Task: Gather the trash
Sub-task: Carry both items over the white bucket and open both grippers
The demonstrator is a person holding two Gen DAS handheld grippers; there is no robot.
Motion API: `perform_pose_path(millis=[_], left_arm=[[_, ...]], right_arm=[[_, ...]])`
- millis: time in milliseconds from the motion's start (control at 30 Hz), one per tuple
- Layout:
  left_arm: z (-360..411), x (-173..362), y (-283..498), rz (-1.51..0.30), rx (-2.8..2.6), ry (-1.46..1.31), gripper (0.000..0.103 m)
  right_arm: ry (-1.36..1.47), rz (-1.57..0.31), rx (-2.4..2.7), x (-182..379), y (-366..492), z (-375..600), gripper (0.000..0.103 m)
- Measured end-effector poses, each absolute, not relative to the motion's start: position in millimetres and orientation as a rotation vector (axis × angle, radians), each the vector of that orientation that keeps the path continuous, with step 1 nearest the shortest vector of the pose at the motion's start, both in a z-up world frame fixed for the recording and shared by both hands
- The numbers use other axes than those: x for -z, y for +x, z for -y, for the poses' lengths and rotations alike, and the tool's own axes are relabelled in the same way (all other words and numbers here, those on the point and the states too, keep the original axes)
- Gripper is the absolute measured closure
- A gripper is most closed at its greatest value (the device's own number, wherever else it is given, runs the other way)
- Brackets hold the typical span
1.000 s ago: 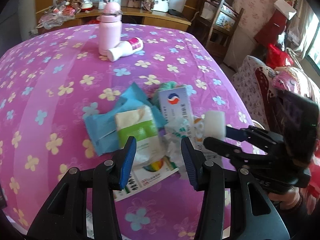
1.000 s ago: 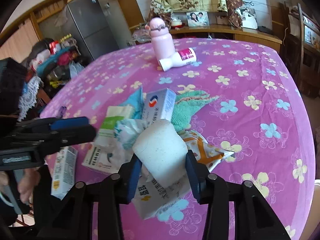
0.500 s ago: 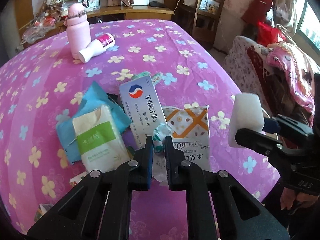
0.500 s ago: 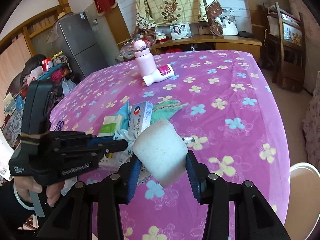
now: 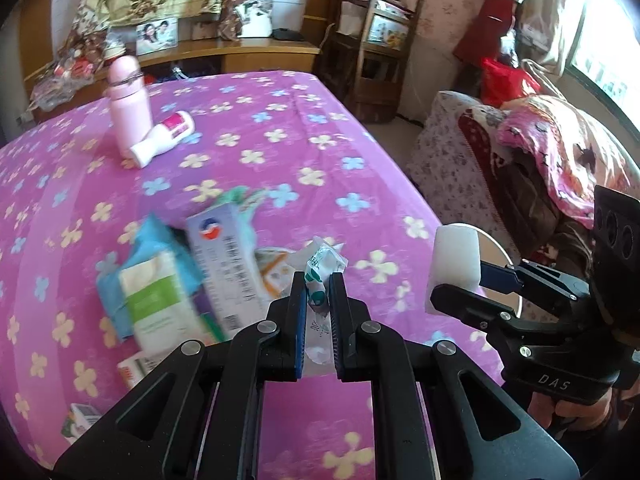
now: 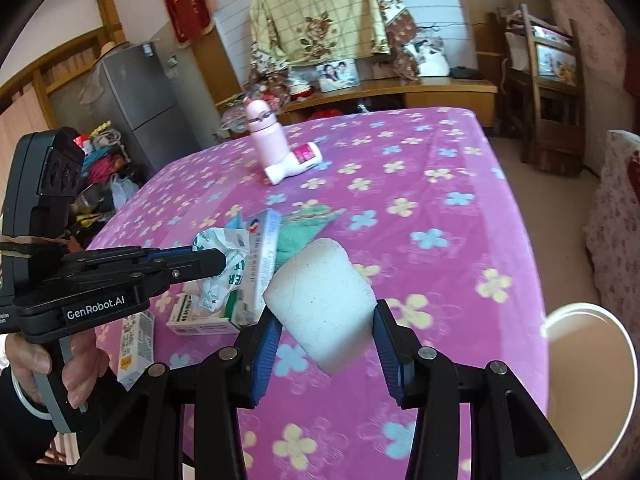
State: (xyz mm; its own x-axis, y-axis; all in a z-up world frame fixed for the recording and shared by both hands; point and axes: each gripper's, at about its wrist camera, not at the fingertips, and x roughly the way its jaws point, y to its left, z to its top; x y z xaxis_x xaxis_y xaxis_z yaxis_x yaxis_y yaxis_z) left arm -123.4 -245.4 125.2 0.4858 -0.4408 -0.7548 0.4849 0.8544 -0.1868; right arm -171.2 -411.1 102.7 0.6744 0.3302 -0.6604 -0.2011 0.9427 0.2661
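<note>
My left gripper (image 5: 317, 316) is shut on a crumpled white and green wrapper (image 5: 320, 272) and holds it above the pink flowered table (image 5: 280, 152); the wrapper also shows in the right wrist view (image 6: 224, 264). My right gripper (image 6: 324, 344) is shut on a white foam block (image 6: 324, 304), held near the table's right edge; the block also shows in the left wrist view (image 5: 456, 256). On the table lie a blue-white medicine box (image 5: 220, 256), a green-white tissue pack (image 5: 160, 304) on a blue packet, an orange-patterned sachet (image 5: 276, 276) and a teal cloth (image 6: 304, 228).
A pink bottle (image 5: 128, 104) stands at the far side with a white and pink bottle (image 5: 164, 140) lying against it. A white-rimmed bin (image 6: 588, 384) stands beside the table at the right. More small boxes (image 6: 138, 340) lie near the front edge. A covered sofa (image 5: 540, 168) stands at the right.
My left gripper closed on the crumpled wrapper and lifted it off the pile. My right gripper carried the foam block up and right, toward the table's edge and the bin.
</note>
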Motion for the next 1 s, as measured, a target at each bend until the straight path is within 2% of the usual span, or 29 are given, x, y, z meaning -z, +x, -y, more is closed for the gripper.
perform_pose_path(millis=[400,1000], left_arm=[[341.9,-122.7,-141.1,-0.896,0.688,0.12,0.095],[458.9,-108.3,-154.8,-0.917,0.839,0.179,0.095]], right_arm=[[0.229,-0.764,-0.106,-103.5,-209.4,499.9,0.059],[0.346,-0.801,0.152,-74.8,-245.7,612.8,0.059]])
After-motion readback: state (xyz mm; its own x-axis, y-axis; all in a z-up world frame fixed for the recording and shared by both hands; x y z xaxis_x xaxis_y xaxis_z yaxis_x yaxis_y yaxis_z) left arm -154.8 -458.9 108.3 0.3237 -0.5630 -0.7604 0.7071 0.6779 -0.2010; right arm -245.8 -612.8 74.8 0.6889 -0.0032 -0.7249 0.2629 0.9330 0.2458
